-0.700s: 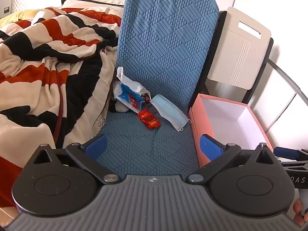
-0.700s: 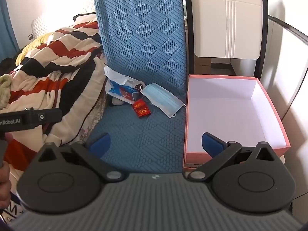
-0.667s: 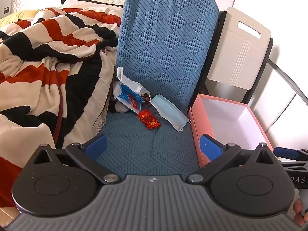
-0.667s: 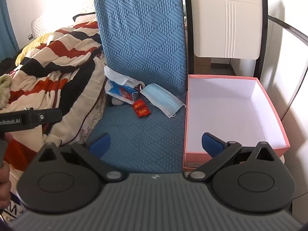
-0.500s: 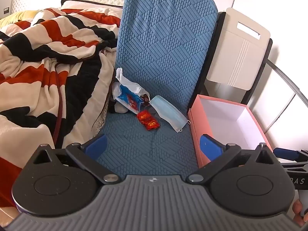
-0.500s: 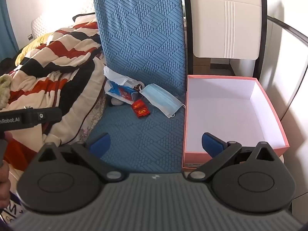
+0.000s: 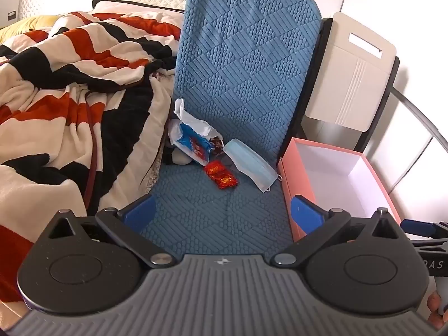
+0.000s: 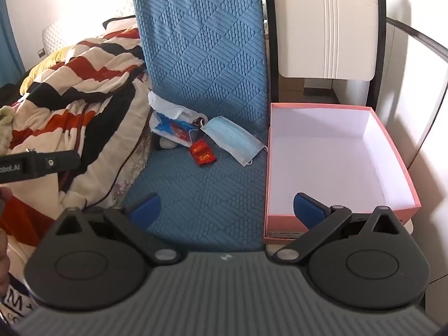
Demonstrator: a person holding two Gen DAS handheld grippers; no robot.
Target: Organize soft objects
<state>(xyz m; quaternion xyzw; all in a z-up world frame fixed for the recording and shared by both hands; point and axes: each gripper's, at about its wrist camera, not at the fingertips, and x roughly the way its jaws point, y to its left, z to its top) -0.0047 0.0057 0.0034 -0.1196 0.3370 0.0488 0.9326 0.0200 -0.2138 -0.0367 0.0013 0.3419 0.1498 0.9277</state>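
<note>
On the blue quilted cushion (image 7: pixel 212 218) (image 8: pixel 207 196) lie a tissue pack (image 7: pixel 193 142) (image 8: pixel 173 128) with white paper sticking out, a small red packet (image 7: pixel 221 177) (image 8: pixel 203 153) and a light blue face mask (image 7: pixel 250 165) (image 8: pixel 232 138). They sit where the seat meets the upright back. A pink box (image 7: pixel 291 184) (image 8: pixel 330 162) with a white inside stands empty to their right. My left gripper (image 7: pixel 221 212) and my right gripper (image 8: pixel 226 208) both hover open, well short of the objects, with nothing between their blue pads.
A red, black and cream striped blanket (image 7: pixel 64 98) (image 8: pixel 84 92) is heaped on the bed to the left. A white panel in a black frame (image 7: pixel 350 70) (image 8: pixel 327 25) stands behind the box. The other gripper's arm (image 8: pixel 36 165) reaches in at the left edge.
Both views have shifted only slightly; the objects sit a touch higher in the left wrist view. Nothing was taken hold of or moved.
</note>
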